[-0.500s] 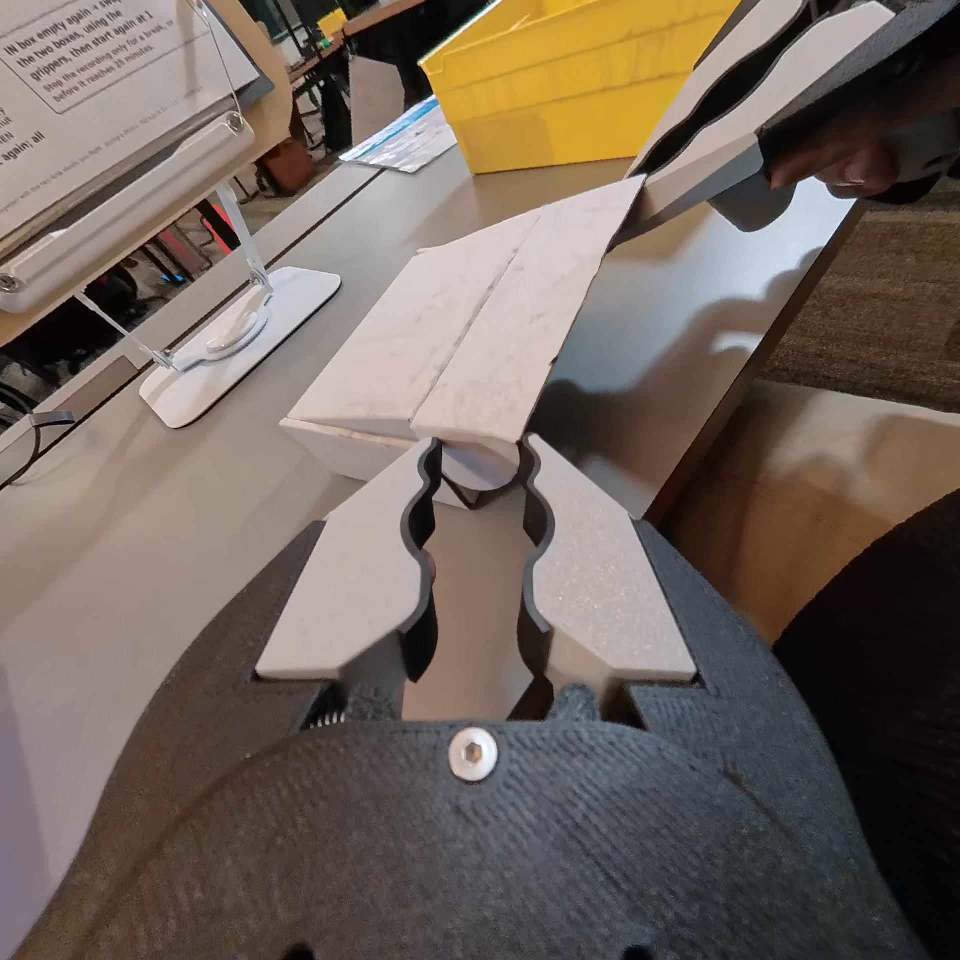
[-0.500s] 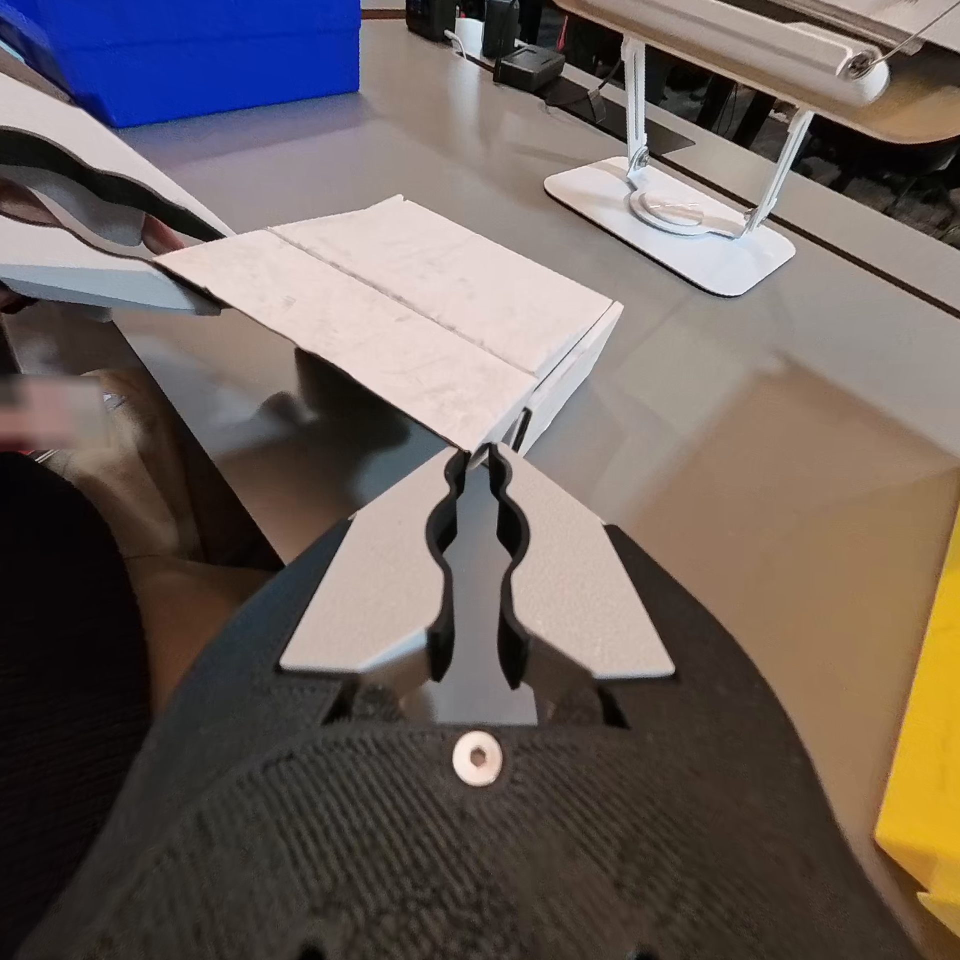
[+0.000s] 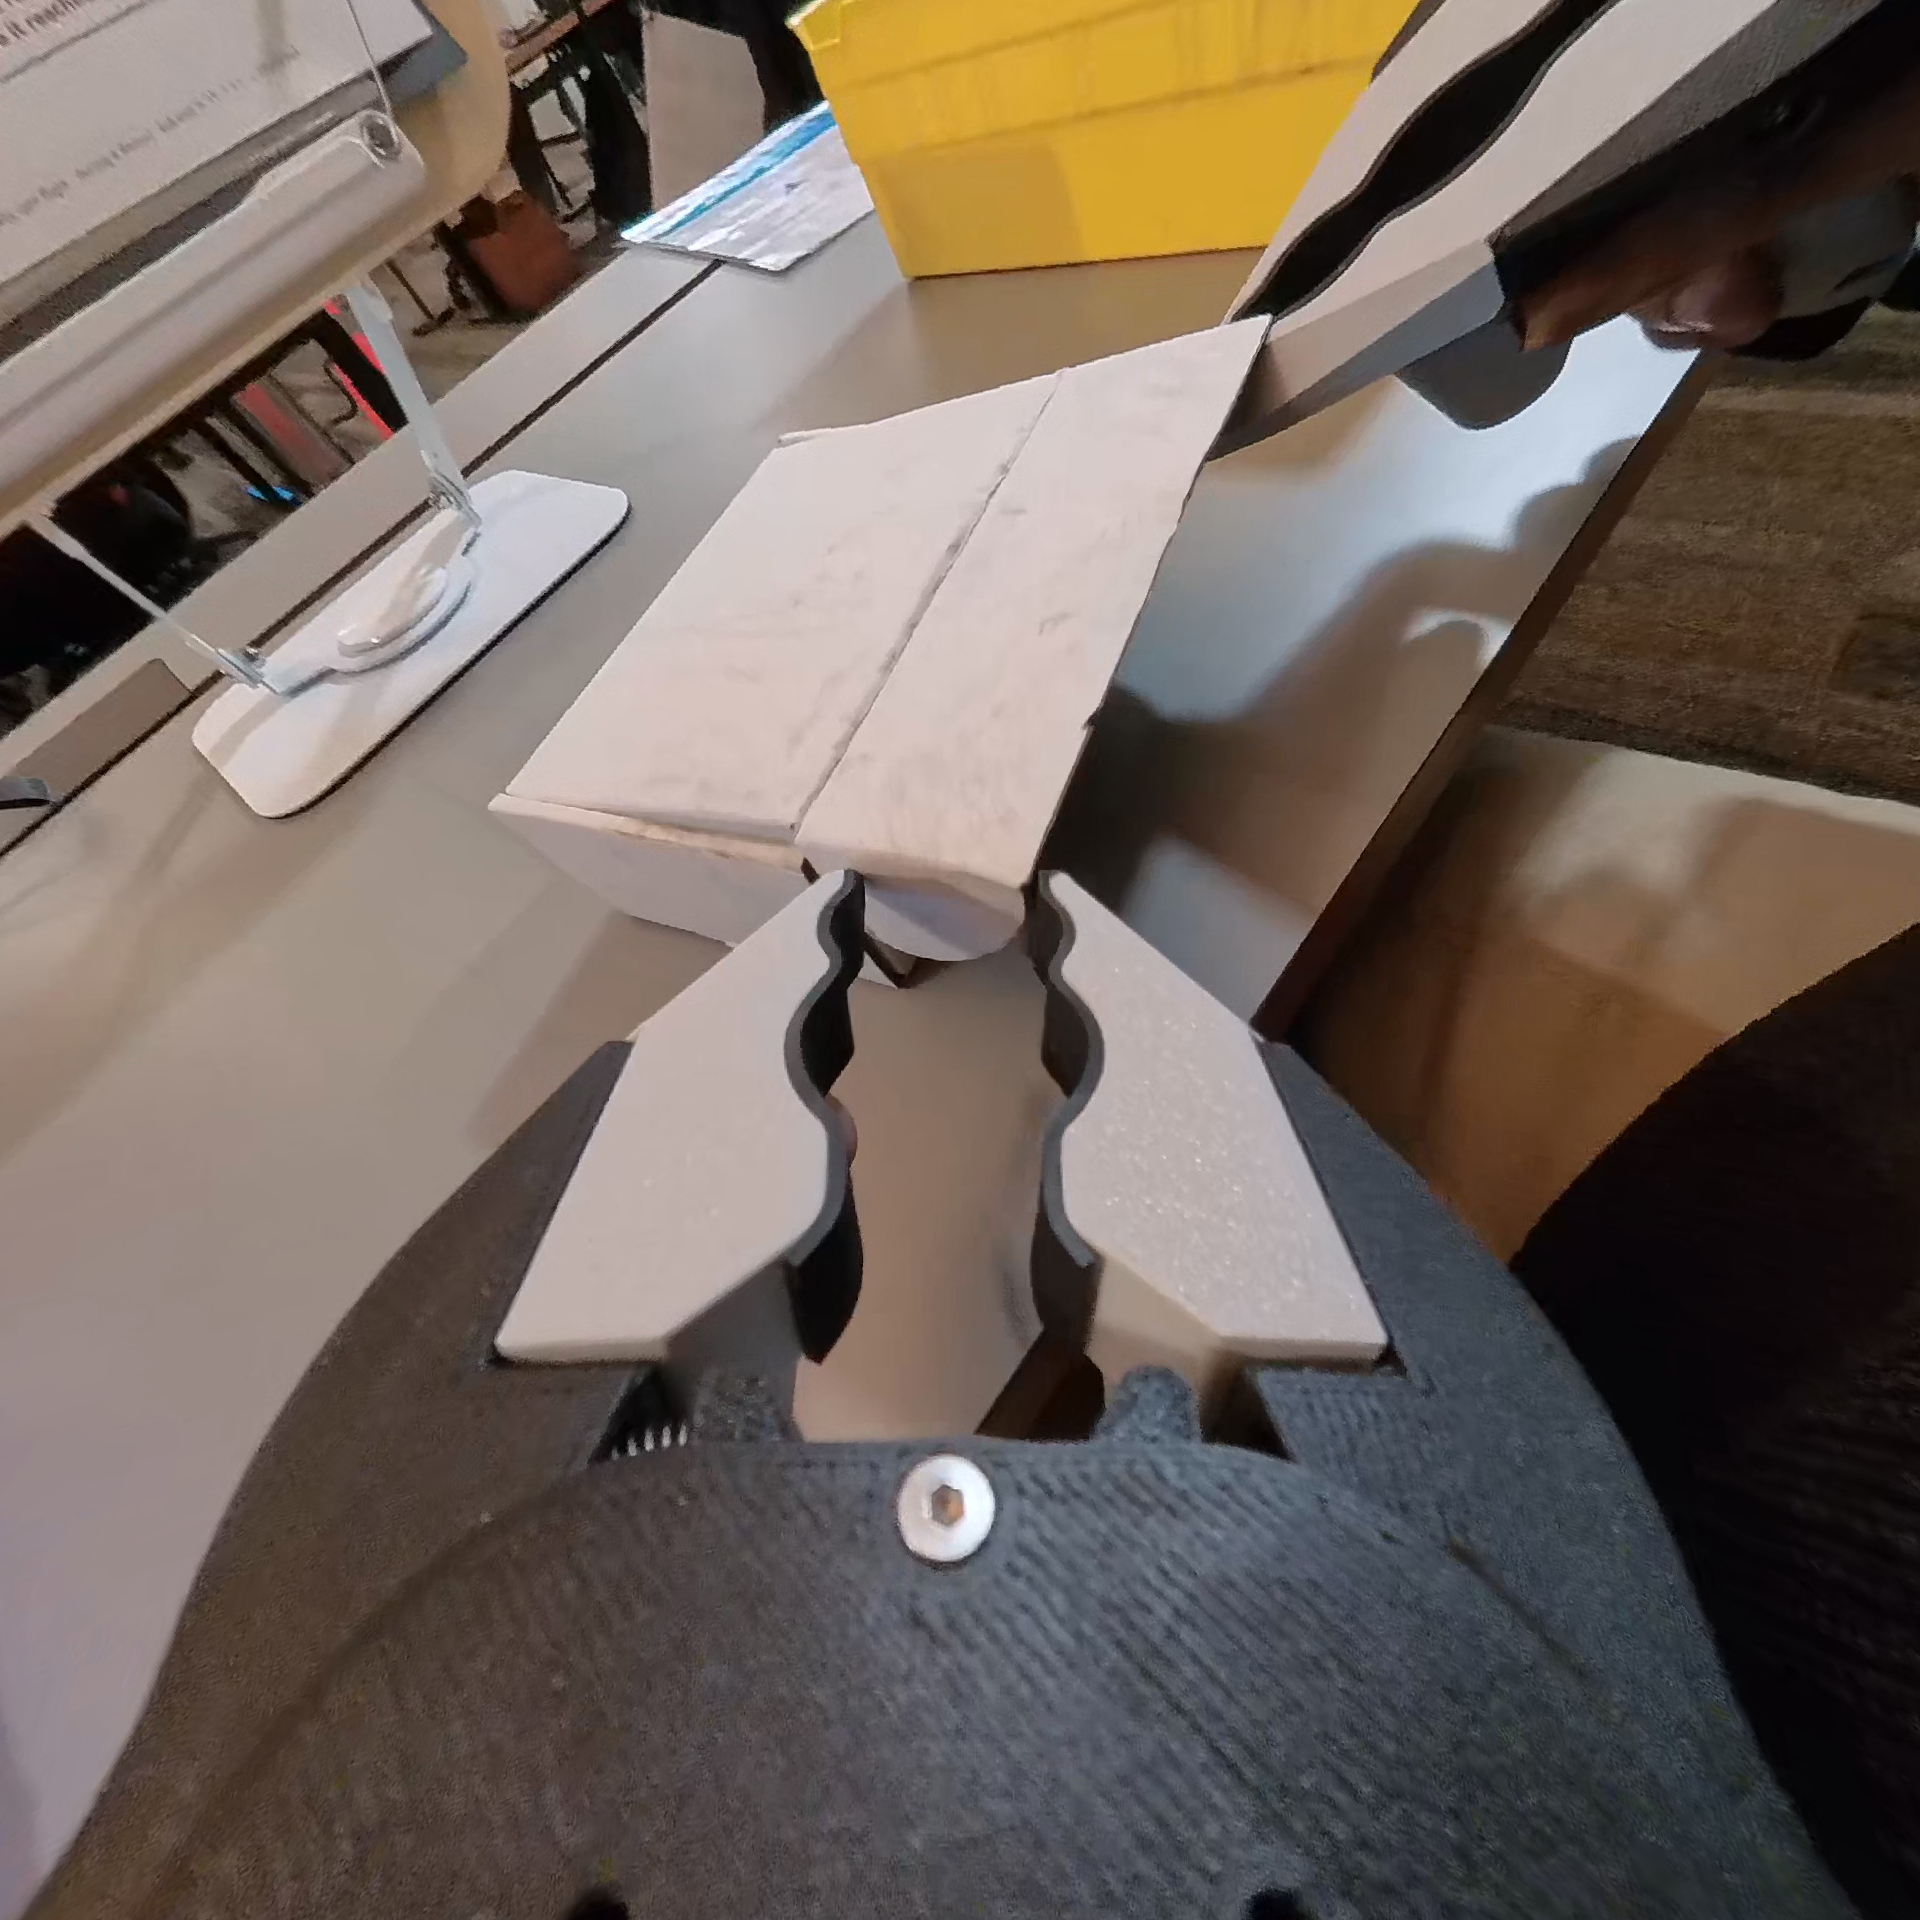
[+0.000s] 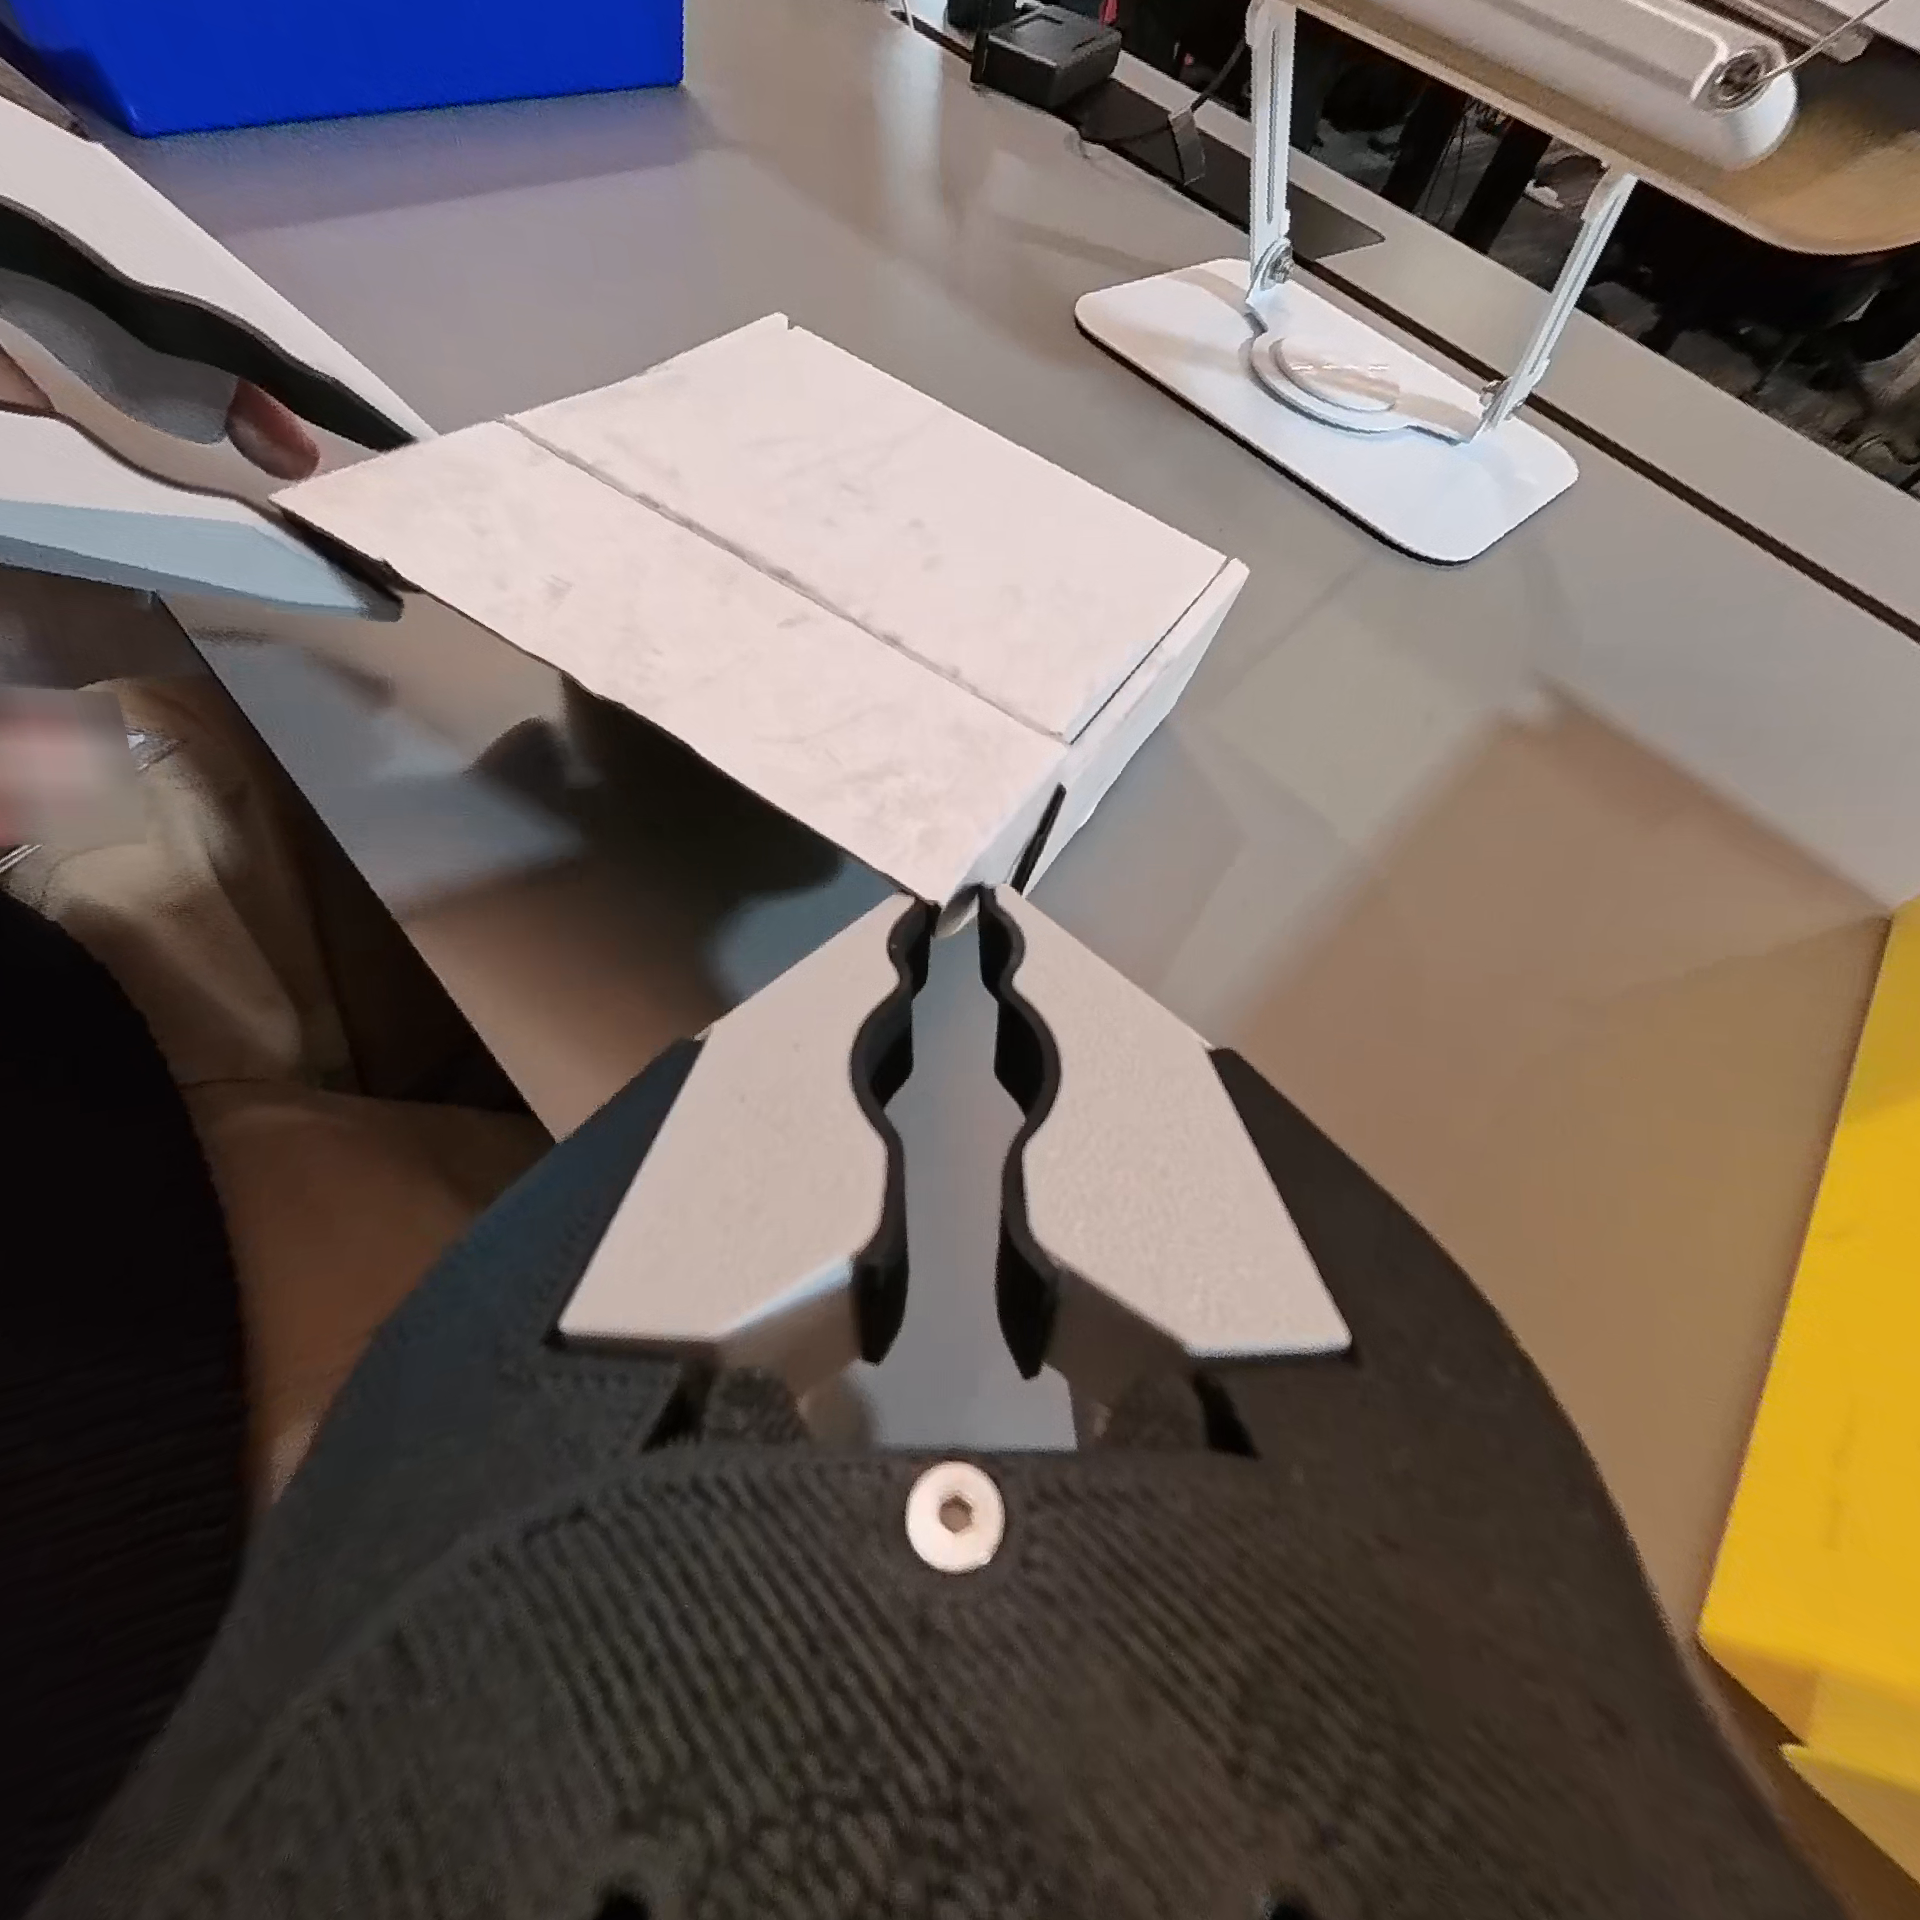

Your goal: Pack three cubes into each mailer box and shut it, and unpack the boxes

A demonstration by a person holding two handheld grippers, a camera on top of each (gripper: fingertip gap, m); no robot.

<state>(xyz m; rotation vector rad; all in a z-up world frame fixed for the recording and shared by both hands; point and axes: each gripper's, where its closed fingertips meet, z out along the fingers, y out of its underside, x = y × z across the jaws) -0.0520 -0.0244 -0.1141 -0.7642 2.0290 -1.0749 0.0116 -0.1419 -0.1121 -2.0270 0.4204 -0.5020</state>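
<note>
The box is sitting shut on the grey table, near its front edge, so any cubes inside are staying hidden. Its front flap is sticking out level past the lid. The left gripper is standing with its jaws apart round the flap's rounded tab. The right gripper is pinching the flap's opposite corner, jaws nearly together. Beyond the box, a yellow bin and a white stand are sitting; the bin is running out of frame.
</note>
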